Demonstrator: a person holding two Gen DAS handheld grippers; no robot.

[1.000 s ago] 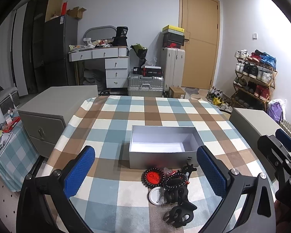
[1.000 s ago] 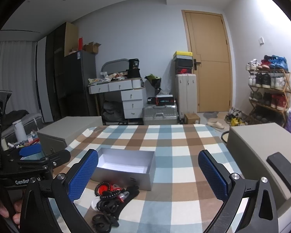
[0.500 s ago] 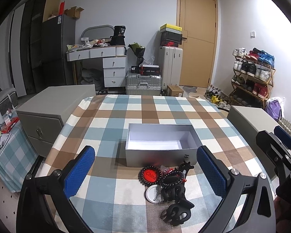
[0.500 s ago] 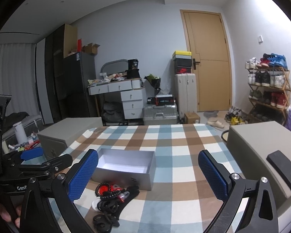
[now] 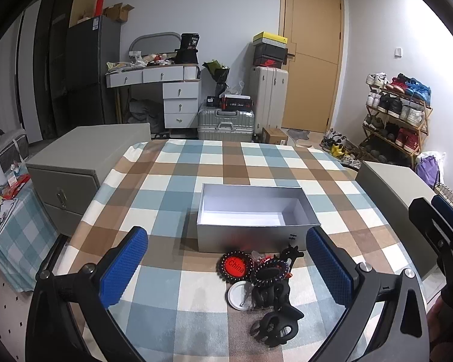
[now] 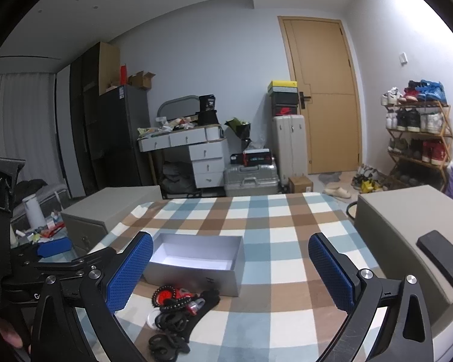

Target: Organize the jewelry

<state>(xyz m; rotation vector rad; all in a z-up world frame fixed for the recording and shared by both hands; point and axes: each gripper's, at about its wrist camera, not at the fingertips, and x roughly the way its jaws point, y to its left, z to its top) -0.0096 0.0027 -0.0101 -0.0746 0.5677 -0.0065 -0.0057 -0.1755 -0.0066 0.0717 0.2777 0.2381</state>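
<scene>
We hold both pairs of tongs above the near edge of the counter (image 5: 196, 163), which is covered in a blue, brown and white checked cloth. The left tongs (image 5: 226, 265) stand wide apart with nothing between them, and the right tongs (image 6: 231, 268) are likewise spread and empty.

The jewelry pile (image 5: 265, 283) lies on the cloth just near of the open silver box (image 5: 250, 239), touching or almost touching its near wall. In it we can make out a red round badge (image 5: 235, 267) with a beaded ring around it, a dark beaded bracelet (image 5: 271, 271), a white round disc (image 5: 240, 295) and a black claw clip (image 5: 276, 327) at the near end. The box looks empty, its pale floor bare.

Over the last second the left view has shifted a little: the box and pile now sit slightly lower and more to the right between the blue pads, and the right tongs have drawn a bit farther toward the right edge of that view. The right view is nearly unchanged. Nothing in the pile has moved.

We judge that sorting has not begun; this is a small lining-up over the pile before a first pick, probably by the left tongs, which frame the items more squarely.
</scene>
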